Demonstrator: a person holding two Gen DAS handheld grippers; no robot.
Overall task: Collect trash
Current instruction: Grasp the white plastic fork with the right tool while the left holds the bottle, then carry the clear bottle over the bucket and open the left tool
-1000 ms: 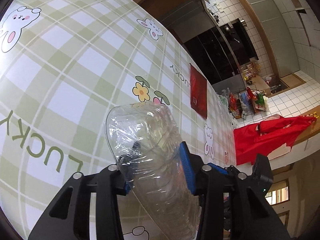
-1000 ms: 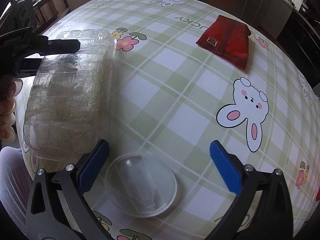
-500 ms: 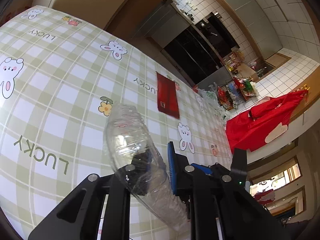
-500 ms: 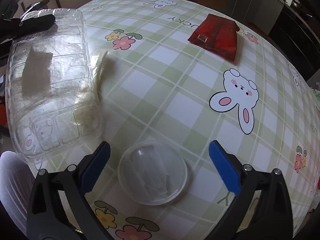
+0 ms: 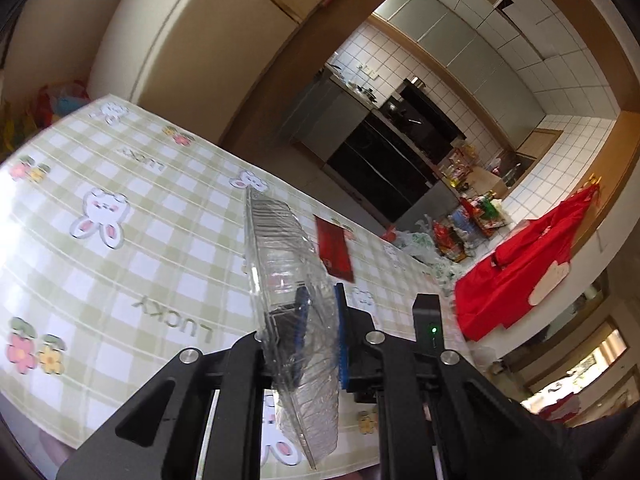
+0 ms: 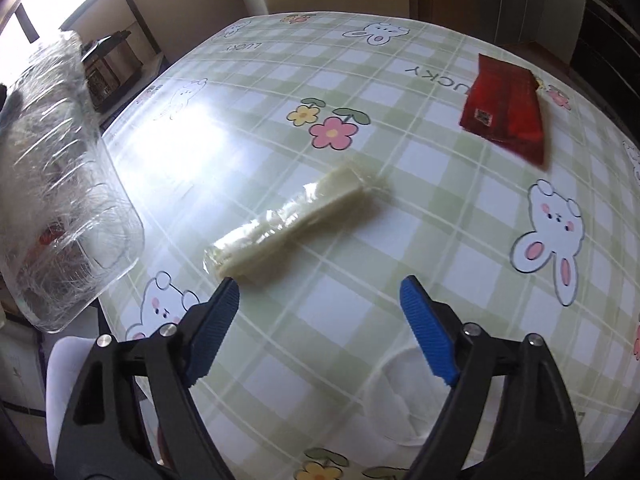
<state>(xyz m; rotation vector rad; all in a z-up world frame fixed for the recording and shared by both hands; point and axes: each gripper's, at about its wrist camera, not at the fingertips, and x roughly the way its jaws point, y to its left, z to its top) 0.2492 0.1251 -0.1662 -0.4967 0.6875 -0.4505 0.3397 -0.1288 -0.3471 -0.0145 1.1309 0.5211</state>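
Note:
My left gripper (image 5: 320,320) is shut on a clear plastic clamshell container (image 5: 288,280), held edge-on above the checked tablecloth (image 5: 120,240). The same container (image 6: 60,184) shows at the left of the right wrist view, off the table's edge. My right gripper (image 6: 320,316) is open and empty above the cloth. A pale wrapped packet (image 6: 296,220) lies just ahead of its left fingertip. A clear round lid (image 6: 396,400) lies under the right finger, partly hidden. A red packet (image 6: 504,112) lies far right, also in the left wrist view (image 5: 334,252).
The table (image 6: 400,80) has a rounded edge at left, with a chair and shelf (image 6: 108,68) beyond. In the left wrist view a kitchen counter (image 5: 380,148), bags of goods (image 5: 460,232) and a red cloth (image 5: 520,272) lie behind the table.
My left gripper lifted the clear container up and away to the left, turning it edge-on. A pale packet now lies on the cloth where it was. My right gripper moved forward past the round lid.

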